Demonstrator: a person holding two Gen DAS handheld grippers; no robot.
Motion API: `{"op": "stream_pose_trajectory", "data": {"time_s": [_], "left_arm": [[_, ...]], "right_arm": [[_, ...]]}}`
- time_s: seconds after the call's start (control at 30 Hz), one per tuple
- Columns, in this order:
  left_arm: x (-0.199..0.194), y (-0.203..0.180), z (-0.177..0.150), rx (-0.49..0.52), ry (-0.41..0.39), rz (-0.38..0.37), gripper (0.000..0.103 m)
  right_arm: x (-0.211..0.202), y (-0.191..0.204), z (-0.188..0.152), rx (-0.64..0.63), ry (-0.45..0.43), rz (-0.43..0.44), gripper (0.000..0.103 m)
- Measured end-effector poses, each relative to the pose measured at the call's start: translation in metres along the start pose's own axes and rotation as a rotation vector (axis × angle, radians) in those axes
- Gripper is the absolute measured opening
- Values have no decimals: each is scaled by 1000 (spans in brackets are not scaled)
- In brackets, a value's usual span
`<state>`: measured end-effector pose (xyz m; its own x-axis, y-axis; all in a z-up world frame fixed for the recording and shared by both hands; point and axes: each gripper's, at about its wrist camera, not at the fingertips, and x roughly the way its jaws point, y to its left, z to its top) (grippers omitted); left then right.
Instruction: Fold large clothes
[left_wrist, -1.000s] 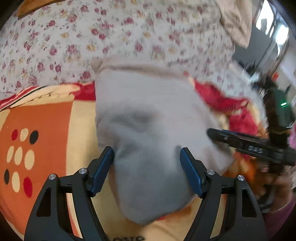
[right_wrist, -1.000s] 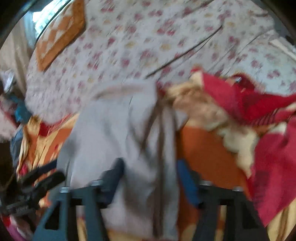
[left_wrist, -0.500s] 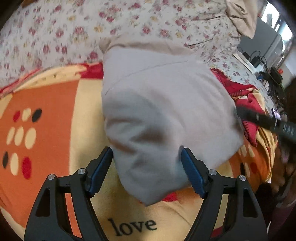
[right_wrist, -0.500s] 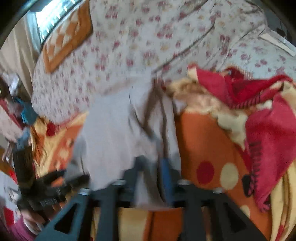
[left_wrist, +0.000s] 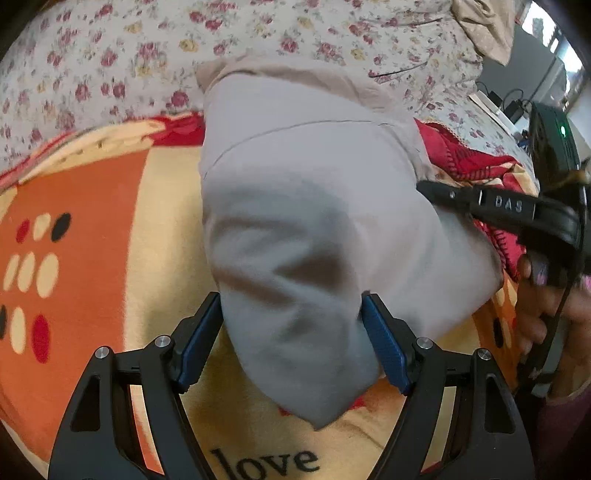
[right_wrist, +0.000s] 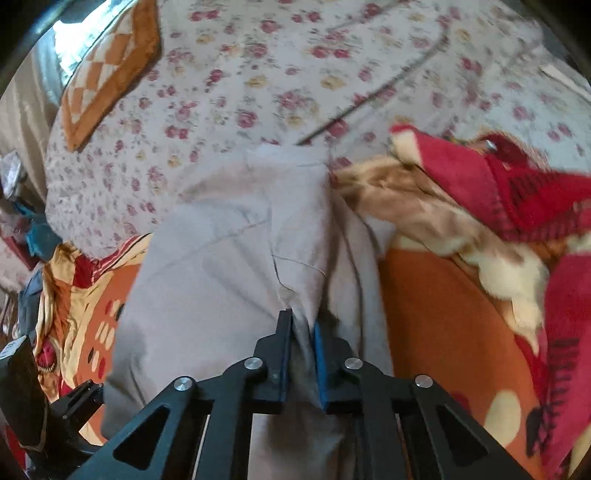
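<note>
A pale grey garment (left_wrist: 314, 206) lies on a bed, spread over an orange, cream and red blanket (left_wrist: 92, 229) with the word "love" printed on it, and beyond that a white bedsheet with small red flowers (left_wrist: 110, 55). In the left wrist view, the left gripper (left_wrist: 291, 336) has its jaws spread wide, and a rounded, bunched end of the grey garment fills the space between them. The cloth reaches both blue pads (left_wrist: 384, 350), but whether they press on it cannot be told, so the jaws read as wide apart around the fabric rather than clamped. Ahead of these jaws the garment widens toward the flowered sheet. To the right of the jaws, the black arm of the right gripper (left_wrist: 436, 192) reaches to the garment's edge, with a person's hand (left_wrist: 546, 295) behind it. In the right wrist view, the right gripper (right_wrist: 301, 325) has just been closing, and its jaws are now nearly together, pinching a narrow upright fold of the grey garment (right_wrist: 229, 258) between the blue pads. Ahead of these jaws the cloth runs up to a seamed edge. To their right lies the orange blanket and a crumpled red and cream heap of it (right_wrist: 498, 206). Far ahead and left sits an orange checked cushion (right_wrist: 107, 74).
</note>
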<state>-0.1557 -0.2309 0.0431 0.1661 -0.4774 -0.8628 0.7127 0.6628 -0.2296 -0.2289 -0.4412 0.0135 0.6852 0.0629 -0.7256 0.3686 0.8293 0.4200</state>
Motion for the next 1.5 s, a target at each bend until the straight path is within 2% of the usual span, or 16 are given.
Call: {"op": "stream_pose_trajectory", "data": {"time_s": [0.1,0.2,0.27,0.3,0.33,0.37,0.57,0.67,0.8,0.93,1.03,1.23,1.37,1.4,1.43,1.5], "left_arm": [[-8,3,0,-39,15,-30,77],[-31,10,5,-52,-45,-78,77],[-42,20,14,-86,-88,-102,78],[-43,26,20,-110,-94,-119,82],[-41,32,25,-138,-88,-137,86],[-35,40,32,-173,-74,-159,86],[26,64,47,-321,77,-283,86],[34,61,49,-312,68,-325,91],[41,45,59,-213,98,-297,96],[26,38,66,-158,66,-303,46],[-5,38,64,-125,24,-309,37],[-91,47,26,-63,-18,-281,37],[-92,50,-29,-37,51,-181,38],[-81,50,-41,-51,81,-145,42],[-70,53,-53,-81,98,-112,55],[-69,60,-65,-145,58,-74,69]], "right_arm": [[-2,-1,0,-8,11,-13,9],[-21,-3,3,-13,-21,15,10],[-32,-11,5,8,-56,33,33],[-36,-15,7,24,-73,25,72],[-38,-21,9,46,-90,17,85],[-36,-28,12,76,-94,43,90],[6,-32,26,72,54,179,90],[23,-21,28,15,83,227,90],[34,-11,30,14,78,260,68],[23,-13,33,92,57,304,40],[0,0,30,92,36,337,33],[-45,34,-10,80,55,482,32],[-46,49,-64,89,115,497,36],[-42,48,-74,88,130,468,47],[-32,48,-88,83,154,397,54],[-26,46,-98,91,172,362,60]]}}
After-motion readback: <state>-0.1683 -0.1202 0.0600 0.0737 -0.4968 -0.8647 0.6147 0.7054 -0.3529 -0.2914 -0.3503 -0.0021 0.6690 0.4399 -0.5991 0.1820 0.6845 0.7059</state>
